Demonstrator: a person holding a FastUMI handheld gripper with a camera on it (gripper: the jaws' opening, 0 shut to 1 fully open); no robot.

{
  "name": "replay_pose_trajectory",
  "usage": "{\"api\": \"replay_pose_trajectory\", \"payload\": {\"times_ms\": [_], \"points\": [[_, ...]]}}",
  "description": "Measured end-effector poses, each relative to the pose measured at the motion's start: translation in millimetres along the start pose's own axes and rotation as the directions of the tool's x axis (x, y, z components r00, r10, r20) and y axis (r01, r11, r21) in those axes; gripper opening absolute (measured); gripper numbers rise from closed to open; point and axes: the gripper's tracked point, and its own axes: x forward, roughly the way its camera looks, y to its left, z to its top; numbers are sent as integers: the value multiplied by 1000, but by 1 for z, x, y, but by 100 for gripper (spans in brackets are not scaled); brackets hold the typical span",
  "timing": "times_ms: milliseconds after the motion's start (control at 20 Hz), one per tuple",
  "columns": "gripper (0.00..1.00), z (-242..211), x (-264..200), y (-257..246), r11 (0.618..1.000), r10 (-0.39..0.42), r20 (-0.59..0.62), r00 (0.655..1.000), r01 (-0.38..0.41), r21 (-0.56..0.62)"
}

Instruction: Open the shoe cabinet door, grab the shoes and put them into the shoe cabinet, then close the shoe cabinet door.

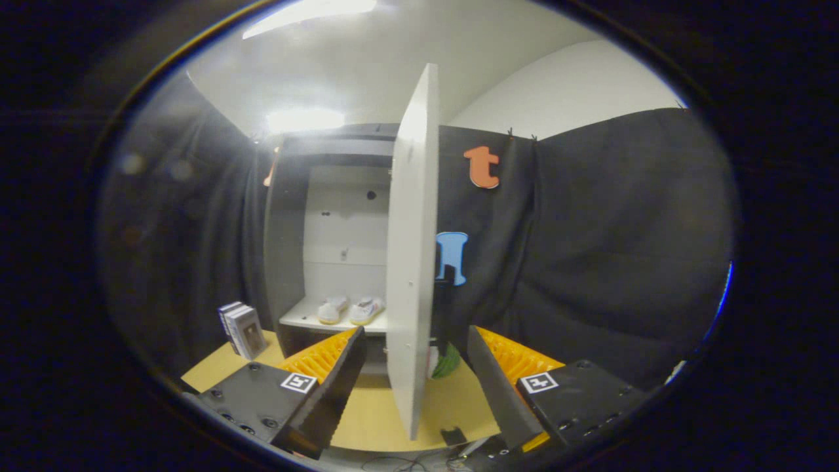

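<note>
Shoes (347, 311) sit on the cabinet (288, 223) shelf; the spread, empty gripper (414, 354) faces the open door's (411, 262) edge, likely to close it.

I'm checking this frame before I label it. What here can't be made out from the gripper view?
- The gripper is open, its fingers either side of the door; whether either one touches it is unclear.
- The door, seen edge-on, hides the right part of the shoe cabinet.
- The shoes on the shelf are too small to tell their details.
- The green thing behind the door is mostly covered.
- The books are too small and blurred to identify.
</note>
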Motion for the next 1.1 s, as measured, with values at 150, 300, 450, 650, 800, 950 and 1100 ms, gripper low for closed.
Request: {"api": "replay_pose_trajectory", "payload": {"times_ms": [150, 300, 450, 650, 800, 950, 1100], "points": [[96, 1, 24, -47, 1000, -18, 1, 1000, 18, -11], [96, 4, 77, -87, 1000, -5, 29, 1000, 6, -13], [97, 4, 142, -94, 998, 56, 55, 997, -57, 15], [97, -7, 205, -80, 990, 138, 52, 989, -140, 30], [97, -17, 232, -58, 977, 207, 35, 978, -208, 42], [97, -23, 240, -40, 967, 246, 17, 969, -247, 60], [96, -23, 234, -31, 966, 255, 19, 967, -256, 35]]}}
